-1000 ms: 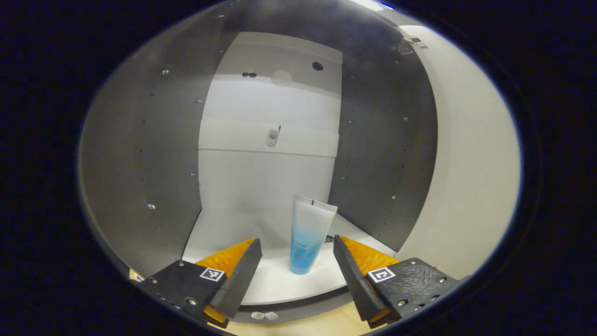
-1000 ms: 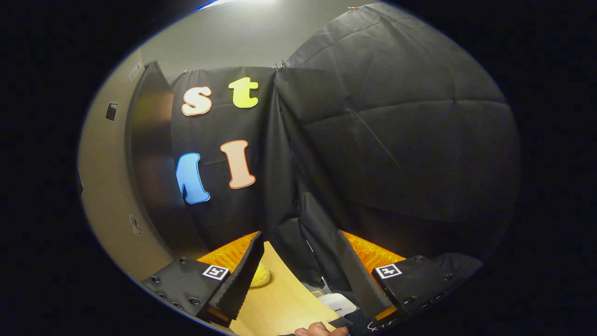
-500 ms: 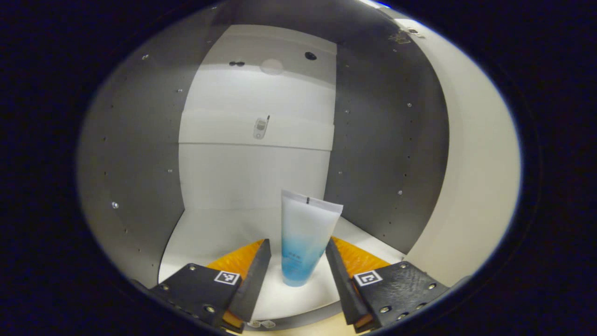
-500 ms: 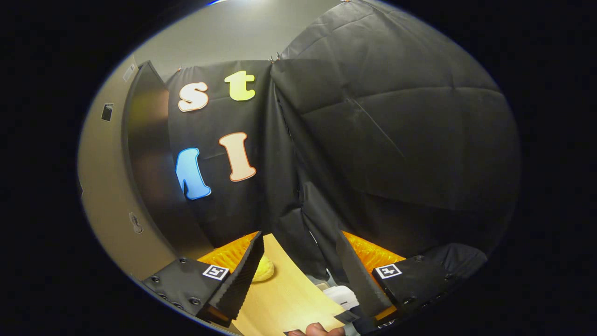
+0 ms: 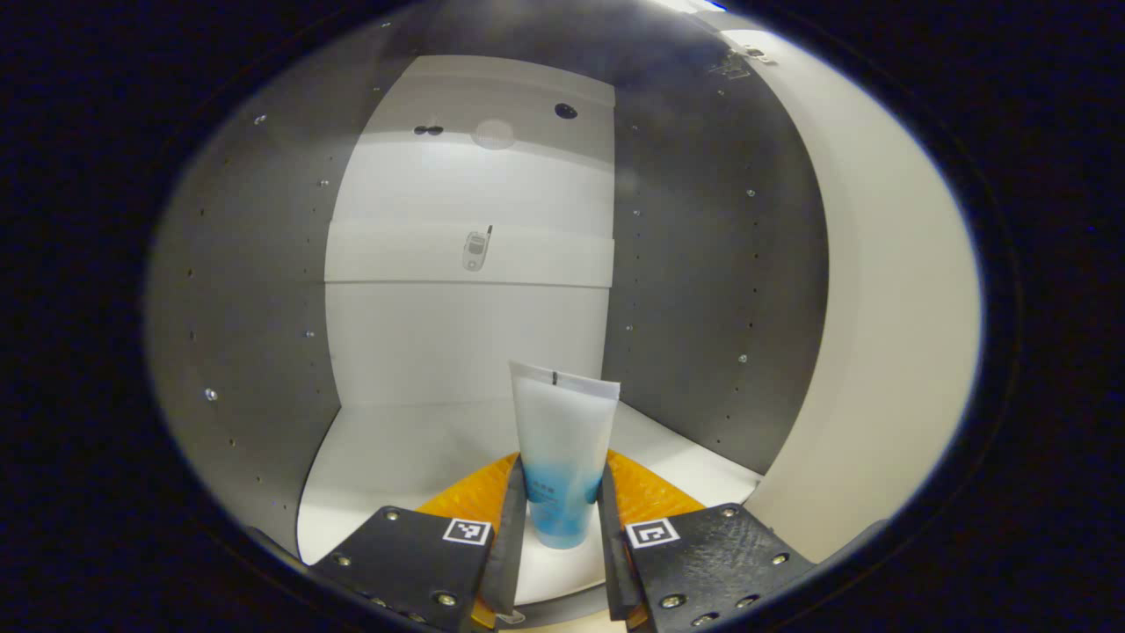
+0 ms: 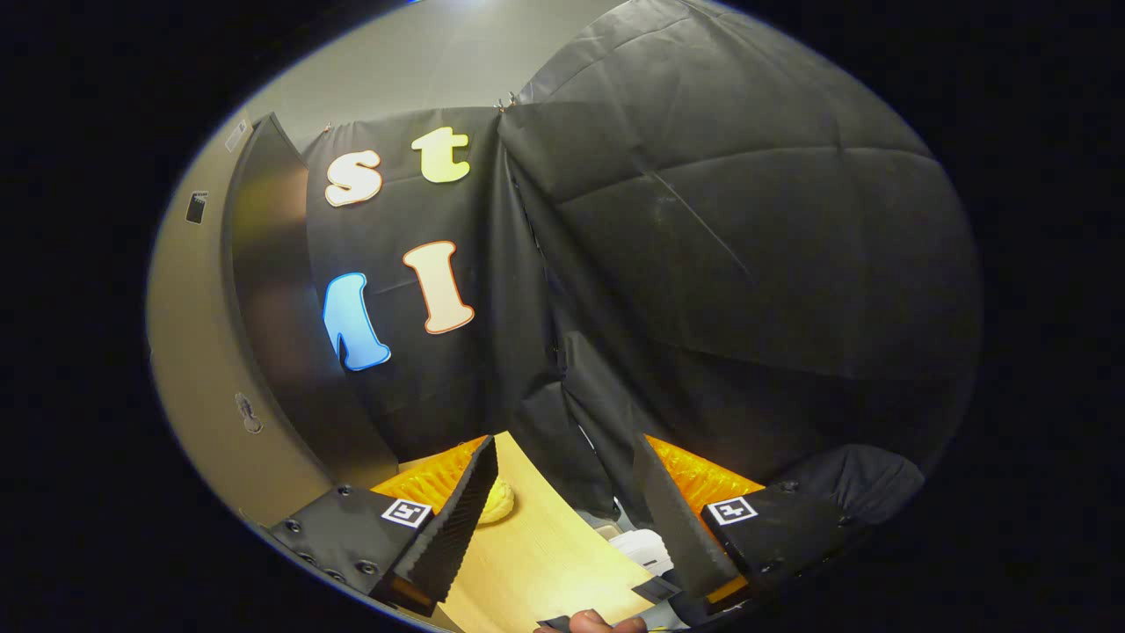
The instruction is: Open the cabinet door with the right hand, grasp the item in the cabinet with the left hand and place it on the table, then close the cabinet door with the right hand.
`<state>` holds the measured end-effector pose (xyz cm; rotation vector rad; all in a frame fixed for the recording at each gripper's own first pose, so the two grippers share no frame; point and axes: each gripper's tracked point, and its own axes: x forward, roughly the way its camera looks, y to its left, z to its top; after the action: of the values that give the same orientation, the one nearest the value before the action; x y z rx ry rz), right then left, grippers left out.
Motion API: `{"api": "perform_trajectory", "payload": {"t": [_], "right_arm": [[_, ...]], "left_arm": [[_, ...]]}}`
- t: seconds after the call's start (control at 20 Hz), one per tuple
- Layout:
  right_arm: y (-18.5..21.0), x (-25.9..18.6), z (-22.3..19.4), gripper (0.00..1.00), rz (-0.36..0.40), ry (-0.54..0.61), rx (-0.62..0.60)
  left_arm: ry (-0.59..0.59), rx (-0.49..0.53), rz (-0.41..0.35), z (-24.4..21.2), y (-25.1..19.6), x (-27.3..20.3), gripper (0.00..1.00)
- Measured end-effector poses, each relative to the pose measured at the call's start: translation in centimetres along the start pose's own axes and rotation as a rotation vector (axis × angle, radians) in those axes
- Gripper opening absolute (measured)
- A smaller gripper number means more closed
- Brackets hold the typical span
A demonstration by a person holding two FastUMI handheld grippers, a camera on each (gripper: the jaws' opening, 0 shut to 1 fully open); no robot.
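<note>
The cabinet is the biggest thing here. It is open. It has dark gray side walls with little holes in them, a white back wall and a white floor. Its door is swung out on the right side of the left gripper view. In the right gripper view the same door shows as a tall dark panel at the left edge, next to a pale wall.

The black cloth wall of the booth hangs behind the table. The table is light wood, and 1 strip of it runs between the fingers of the right gripper.

The left gripper reaches into the cabinet. Its 2 fingers are close together and both press on the low part of the tube, 1 on each side. The tube stands upright on the cabinet floor, near the front edge and a bit toward the right wall. It is blue at the bottom and cloudy white at the top, with its flat end up.

The right gripper is out over the table. Its fingers are wide apart and hold nothing.

A small yellow thing sits on the table, just beside the left finger of the right gripper. I cannot tell what it is. A fingertip of a person peeks in at the bottom edge.
</note>
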<state>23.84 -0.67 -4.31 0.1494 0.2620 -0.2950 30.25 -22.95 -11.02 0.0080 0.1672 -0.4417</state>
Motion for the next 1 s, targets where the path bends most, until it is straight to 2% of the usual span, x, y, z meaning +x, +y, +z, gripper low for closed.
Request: {"api": "perform_trajectory", "payload": {"t": [0.05, 0.1, 0.15, 0.2, 0.25, 0.3, 0.35, 0.45, 0.5, 0.55, 0.6, 0.65, 0.7, 0.75, 0.8, 0.85, 0.95, 1.0], "right_arm": [[0.0, 0.0, 0.0, 0.98, -0.003, 0.001, -0.001], [-0.1, -0.1, 0.0, 0.93, -0.009, -0.005, -0.002], [-0.1, -0.1, 0.2, 0.93, -0.009, -0.012, -0.001], [-0.1, -0.2, 0.1, 0.98, -0.007, -0.015, 0.001], [-0.1, -0.2, 0.1, 0.93, -0.004, -0.016, 0.004], [0.0, -0.3, 0.0, 0.93, 0.004, -0.017, 0.007], [0.0, -0.4, 0.1, 0.98, 0.009, -0.020, 0.009], [0.0, -0.4, 0.1, 0.98, 0.015, -0.027, 0.006], [0.0, -0.5, 0.1, 0.93, 0.017, -0.030, 0.002], [-0.1, -0.6, 0.1, 0.93, 0.016, -0.032, -0.001], [-0.1, -0.6, 0.0, 0.98, 0.018, -0.032, -0.002], [-0.1, -0.7, 0.0, 0.98, 0.021, -0.033, 0.000], [-0.1, -0.9, 0.0, 0.93, 0.026, -0.033, 0.002], [0.0, -1.1, 0.1, 0.93, 0.034, -0.031, 0.003], [0.1, -1.5, 0.1, 0.98, 0.045, -0.029, 0.001], [0.2, -1.9, 0.3, 0.93, 0.049, -0.031, -0.004], [0.3, -2.7, 0.4, 0.93, 0.051, -0.035, -0.024], [0.4, -3.1, 0.2, 0.98, 0.050, -0.039, -0.029]], "left_arm": [[0.003, 0.008, -0.006, 0.0, -0.1, -0.2, 0.39], [0.004, 0.017, -0.017, -0.1, -0.2, -0.4, 0.41], [0.005, 0.027, -0.025, -0.1, -0.4, -0.8, 0.39], [0.002, 0.035, -0.025, 0.1, -0.4, -1.2, 0.38], [-0.006, 0.039, -0.030, 0.4, -0.5, -1.8, 0.41], [-0.013, 0.042, -0.034, 0.6, -0.6, -2.0, 0.41], [-0.024, 0.041, -0.034, 1.0, -0.6, -2.5, 0.38], [-0.042, 0.032, -0.034, 1.7, -0.6, -4.2, 0.38], [-0.050, 0.031, -0.034, 1.9, -0.6, -5.0, 0.38], [-0.057, 0.032, -0.034, 2.3, -0.6, -5.7, 0.39], [-0.066, 0.036, -0.031, 2.7, -0.5, -6.6, 0.39], [-0.074, 0.039, -0.027, 3.0, -0.4, -7.5, 0.40], [-0.080, 0.042, -0.020, 3.2, -0.2, -8.5, 0.41], [-0.086, 0.041, -0.010, 3.6, -0.1, -9.4, 0.41], [-0.093, 0.040, 0.001, 3.6, 0.4, -10.6, 0.41], [-0.103, 0.040, 0.014, 3.7, 0.9, -11.6, 0.41], [-0.110, 0.050, 0.049, 3.4, 2.1, -13.7, 0.41], [-0.110, 0.052, 0.068, 3.0, 2.8, -15.0, 0.38]]}}
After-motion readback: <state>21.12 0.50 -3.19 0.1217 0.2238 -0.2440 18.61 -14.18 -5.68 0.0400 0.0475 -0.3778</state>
